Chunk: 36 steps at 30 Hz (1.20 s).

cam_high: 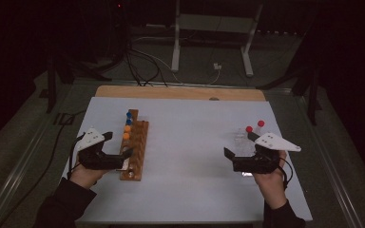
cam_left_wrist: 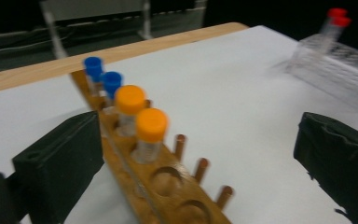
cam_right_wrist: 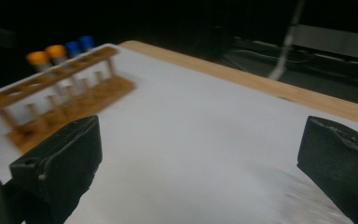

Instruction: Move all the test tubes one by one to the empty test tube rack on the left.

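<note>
Left tool [cam_high: 119, 145]: lower left of the high view, held in the person's left hand [cam_high: 86, 175], jaws spread wide and holding nothing. It sits at the near end of the wooden rack [cam_high: 135, 149]; in the left gripper view the rack runs up between the two black jaws from the bottom centre toward the upper left.

Right tool [cam_high: 240, 146]: lower right of the high view, held in the right hand [cam_high: 271, 183], jaws likewise wide apart and empty. It is just at the near side of the clear rack [cam_high: 241, 138]. Its own view is motion-blurred.

Wooden rack: left of centre on the white counter [cam_high: 195, 142], long axis running away from the person. Far holes hold four capped tubes in a row: two blue-capped tubes [cam_left_wrist: 102, 77] farthest, then two orange-capped tubes [cam_left_wrist: 141, 112] next nearer. The near holes are vacant. In the right gripper view the same rack shows at upper left, blurred.

Clear rack: right of centre in the high view, upper right of the left gripper view. Two red-capped tubes [cam_high: 254, 126] stand upright in it at its far end.

The counter's wooden far edge [cam_high: 180, 92] is bare above the white sheet. Floor beyond is dim; cables [cam_high: 142, 66] and a white frame stand [cam_high: 211, 38] at top centre.
</note>
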Each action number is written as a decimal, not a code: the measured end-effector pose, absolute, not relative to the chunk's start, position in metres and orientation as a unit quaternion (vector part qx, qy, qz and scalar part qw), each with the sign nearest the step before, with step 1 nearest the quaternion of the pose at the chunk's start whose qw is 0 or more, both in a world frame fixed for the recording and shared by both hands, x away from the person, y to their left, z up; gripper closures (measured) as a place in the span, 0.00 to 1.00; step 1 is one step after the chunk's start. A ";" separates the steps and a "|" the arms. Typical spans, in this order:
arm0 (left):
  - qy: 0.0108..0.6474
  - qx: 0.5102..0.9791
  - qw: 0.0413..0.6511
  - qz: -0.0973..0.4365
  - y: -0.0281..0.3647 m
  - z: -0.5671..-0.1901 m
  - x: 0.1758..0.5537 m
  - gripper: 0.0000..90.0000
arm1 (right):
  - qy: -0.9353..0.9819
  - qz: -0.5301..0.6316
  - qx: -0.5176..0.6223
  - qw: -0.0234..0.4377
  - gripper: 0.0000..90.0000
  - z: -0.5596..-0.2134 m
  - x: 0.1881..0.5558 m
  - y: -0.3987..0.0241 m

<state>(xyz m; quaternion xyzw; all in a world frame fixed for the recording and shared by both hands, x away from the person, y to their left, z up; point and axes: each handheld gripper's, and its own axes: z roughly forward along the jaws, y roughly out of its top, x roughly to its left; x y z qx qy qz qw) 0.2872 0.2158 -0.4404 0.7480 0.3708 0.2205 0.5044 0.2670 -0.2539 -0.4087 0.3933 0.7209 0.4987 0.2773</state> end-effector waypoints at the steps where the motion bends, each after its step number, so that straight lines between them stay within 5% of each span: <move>1: 0.367 0.750 0.505 0.218 0.216 -0.440 0.286 0.02 | 0.718 0.495 0.398 0.284 0.00 -0.409 0.269 -0.260; 14: 0.359 0.748 0.513 0.220 0.225 -0.441 0.276 0.02 | 0.702 0.440 0.469 0.305 0.08 -0.433 0.298 -0.302; 24: 0.360 0.751 0.510 0.216 0.225 -0.442 0.278 0.02 | 0.717 0.407 0.492 0.282 0.46 -0.452 0.321 -0.311; 36: 0.363 0.751 0.507 0.217 0.225 -0.443 0.278 0.02 | 0.735 0.371 0.504 0.261 0.68 -0.461 0.341 -0.306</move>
